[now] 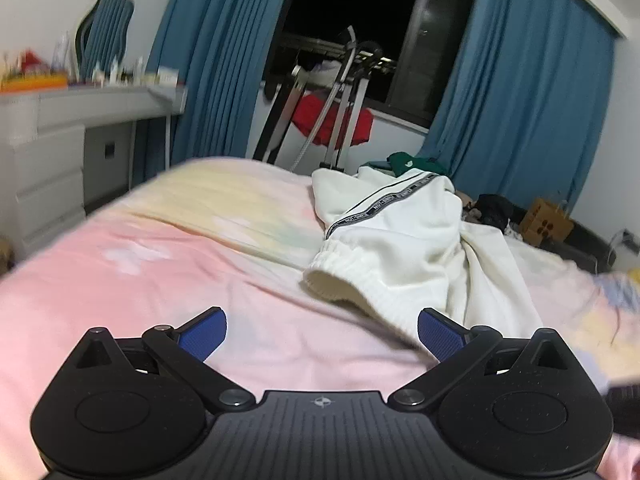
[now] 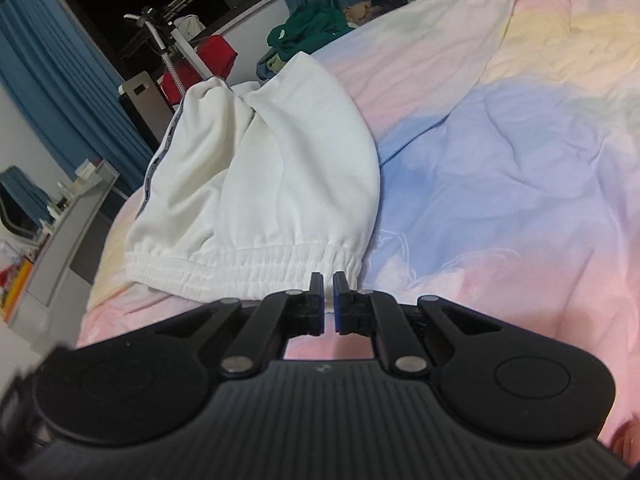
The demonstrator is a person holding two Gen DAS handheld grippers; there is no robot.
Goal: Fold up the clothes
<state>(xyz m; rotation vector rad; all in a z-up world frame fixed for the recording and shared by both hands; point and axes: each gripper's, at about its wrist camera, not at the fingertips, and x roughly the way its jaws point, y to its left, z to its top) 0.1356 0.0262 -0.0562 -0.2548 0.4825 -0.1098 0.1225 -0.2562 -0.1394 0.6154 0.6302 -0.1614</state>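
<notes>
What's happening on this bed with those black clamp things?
A person is folding clothes with two hand-held grippers. The right gripper is nearly shut, apparently pinching the elastic waistband of the white trousers lying on the pastel bedsheet. The left gripper is wide open and empty, hovering just short of the trousers' cuff.

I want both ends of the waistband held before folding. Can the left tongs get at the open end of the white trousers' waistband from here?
Probably yes. The left tongs are open, and only bare bedsheet lies between them and the white trousers, whose waistband opening faces them.
</notes>
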